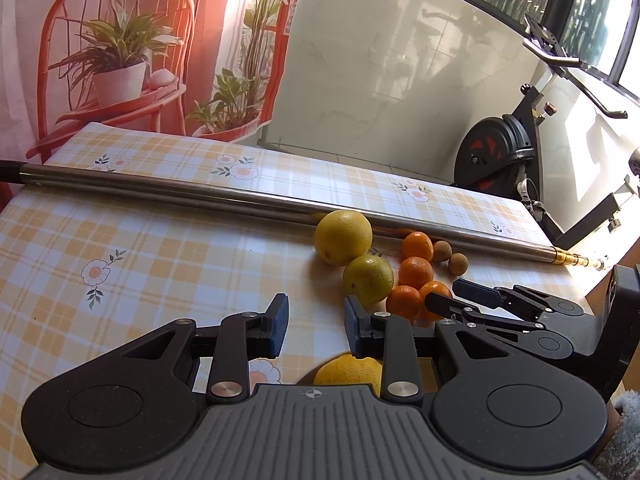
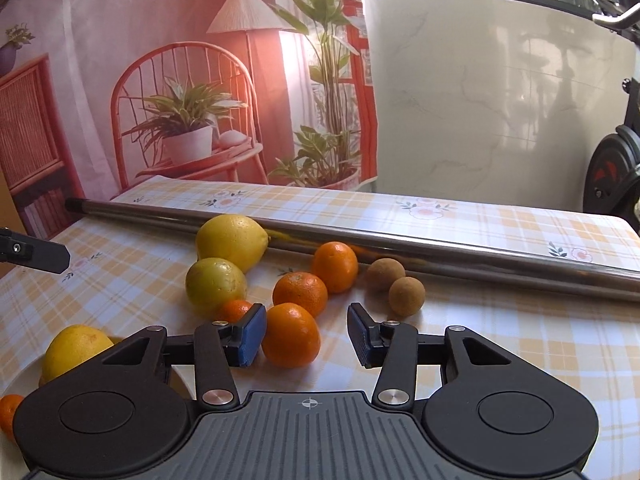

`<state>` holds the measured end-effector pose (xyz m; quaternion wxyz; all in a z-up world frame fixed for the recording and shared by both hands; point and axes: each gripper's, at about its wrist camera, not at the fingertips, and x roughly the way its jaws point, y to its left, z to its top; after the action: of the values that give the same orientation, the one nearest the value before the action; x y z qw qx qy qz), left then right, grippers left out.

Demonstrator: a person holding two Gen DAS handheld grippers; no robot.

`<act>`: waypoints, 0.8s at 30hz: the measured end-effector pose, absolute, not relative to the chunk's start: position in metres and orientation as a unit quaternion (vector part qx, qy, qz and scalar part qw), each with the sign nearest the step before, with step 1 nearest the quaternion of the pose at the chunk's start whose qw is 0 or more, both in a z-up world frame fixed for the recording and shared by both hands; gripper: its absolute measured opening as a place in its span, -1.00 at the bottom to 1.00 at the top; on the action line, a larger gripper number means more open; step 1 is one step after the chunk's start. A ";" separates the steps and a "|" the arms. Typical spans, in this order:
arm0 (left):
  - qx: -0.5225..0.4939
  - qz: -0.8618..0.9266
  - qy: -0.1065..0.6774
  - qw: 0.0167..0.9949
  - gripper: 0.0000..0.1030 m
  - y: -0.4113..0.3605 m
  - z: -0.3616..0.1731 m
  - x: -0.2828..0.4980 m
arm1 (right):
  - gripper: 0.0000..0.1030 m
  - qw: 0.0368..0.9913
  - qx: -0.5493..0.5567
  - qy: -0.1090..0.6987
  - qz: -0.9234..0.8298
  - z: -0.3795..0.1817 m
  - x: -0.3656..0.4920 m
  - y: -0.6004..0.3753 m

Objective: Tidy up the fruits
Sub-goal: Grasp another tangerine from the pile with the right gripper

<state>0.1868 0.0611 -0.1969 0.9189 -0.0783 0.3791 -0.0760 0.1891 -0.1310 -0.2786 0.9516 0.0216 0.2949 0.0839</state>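
Two lemons (image 2: 231, 241) (image 2: 216, 284), several small oranges (image 2: 334, 266) and two brown round fruits (image 2: 385, 274) (image 2: 407, 295) lie on the checked tablecloth. My right gripper (image 2: 306, 335) is open around the nearest orange (image 2: 291, 335), its left pad beside it. A third lemon (image 2: 74, 350) and an orange (image 2: 10, 414) rest on a white plate (image 2: 20, 376) at lower left. My left gripper (image 1: 316, 326) is open and empty above that lemon (image 1: 348, 372). The right gripper (image 1: 450, 294) shows in the left wrist view at an orange (image 1: 436, 290).
A long steel pole (image 2: 400, 246) lies across the table behind the fruit. An exercise bike (image 1: 500, 152) stands past the table's right end. A printed curtain (image 2: 180, 80) and a white wall panel back the table.
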 end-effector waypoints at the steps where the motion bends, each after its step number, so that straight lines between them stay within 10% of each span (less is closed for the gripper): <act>1: -0.078 -0.077 0.380 0.919 -0.38 0.061 -0.197 0.187 | -0.19 0.951 0.021 0.297 0.087 -0.279 0.190 -0.130; 24: -0.074 -0.101 0.385 0.914 -0.38 0.048 -0.194 0.195 | -0.39 0.958 0.062 0.274 0.056 -0.281 0.160 -0.160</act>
<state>0.1947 0.0482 -0.1939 0.9143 -0.0741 0.3852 -0.1007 0.1596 -0.1596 -0.2809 0.9581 0.0623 0.2737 0.0563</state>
